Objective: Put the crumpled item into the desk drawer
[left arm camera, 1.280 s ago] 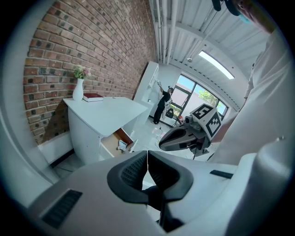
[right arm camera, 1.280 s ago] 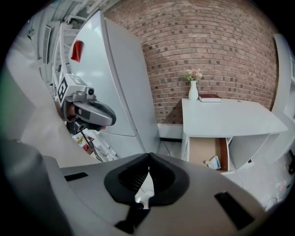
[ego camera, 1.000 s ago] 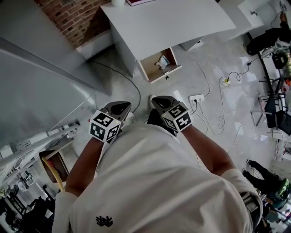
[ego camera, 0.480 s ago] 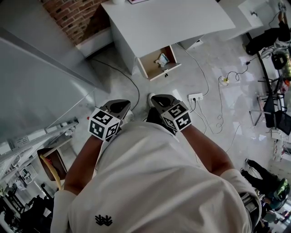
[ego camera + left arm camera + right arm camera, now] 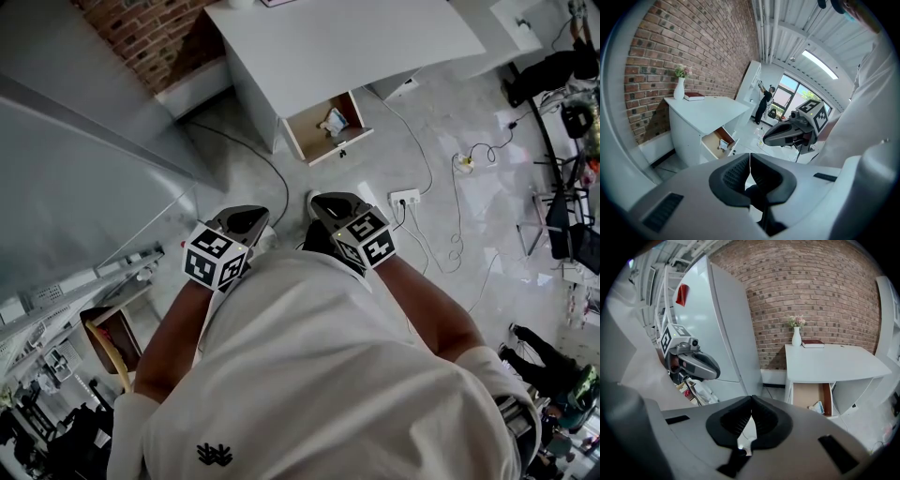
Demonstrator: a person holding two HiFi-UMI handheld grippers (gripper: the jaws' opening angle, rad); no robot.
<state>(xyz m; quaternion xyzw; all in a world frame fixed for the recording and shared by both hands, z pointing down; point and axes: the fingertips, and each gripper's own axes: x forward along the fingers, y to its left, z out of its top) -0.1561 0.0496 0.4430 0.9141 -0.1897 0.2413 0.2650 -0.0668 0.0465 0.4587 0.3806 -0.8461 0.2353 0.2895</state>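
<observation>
Changed very little over the last second. Stood well apart from the white bench (image 5: pixel 347 37), which sat by the brick wall (image 5: pixel 141 37), only slightly higher in the head view than before. Found its drawer (image 5: pixel 309 136) pulled open under the front edge of the bench, as earlier. Kept the left tongs (image 5: pixel 749 161) and the right tongs (image 5: pixel 751 414) side by side close to the chest, each with its jaws pressed together and nothing between them. Saw the crumpled item (image 5: pixel 334 122) lying already inside the open drawer, toward its right side, pale and wrinkled, in the same place as before. Judged from this that the placing was done. Judged also that only the closing of the drawer could remain, if wanted at all, and that this would need a walk back to the bench.

Read no real words anywhere. Noted black and white square markers (image 5: pixel 217 258) on both tongs, patterns only, not letters. Noted a small dark logo (image 5: pixel 215 456) low on the white shirt (image 5: pixel 309 375), without readable letters. Saw a red book (image 5: pixel 813 343) beside a white vase (image 5: pixel 796 337) at the back edge of the bench, its title too small to read. Saw a red label (image 5: pixel 682 294) on the tall white cabinet (image 5: pixel 726 324), also not readable.
</observation>
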